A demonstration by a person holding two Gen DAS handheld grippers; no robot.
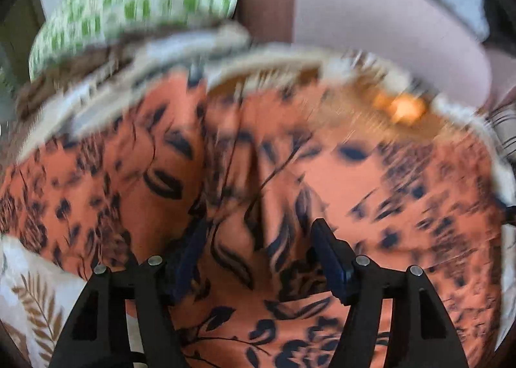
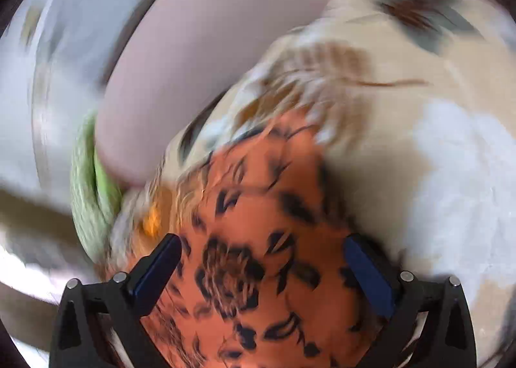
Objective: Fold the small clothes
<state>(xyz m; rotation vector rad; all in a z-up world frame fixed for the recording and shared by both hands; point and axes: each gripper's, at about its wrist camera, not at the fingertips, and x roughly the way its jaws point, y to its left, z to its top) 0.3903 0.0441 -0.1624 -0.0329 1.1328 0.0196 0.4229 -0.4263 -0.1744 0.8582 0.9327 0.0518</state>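
Both views are motion-blurred. The orange garment with a black leaf print lies spread on a bedcover printed with brown fern leaves on white. In the left wrist view the garment's far edge runs in an arc across the upper middle of the frame, with a strip of bedcover showing beyond it. A green checked cloth lies past that edge at upper left, close to the garment. A pale mauve padded surface rises behind. The left hand-held gripper is spread wide above the garment; nothing is between its fingers. In the right wrist view the garment ends in a rounded edge ahead of the fingers, with open bedcover to the right. The right hand-held gripper is likewise spread wide over the fabric, gripping nothing
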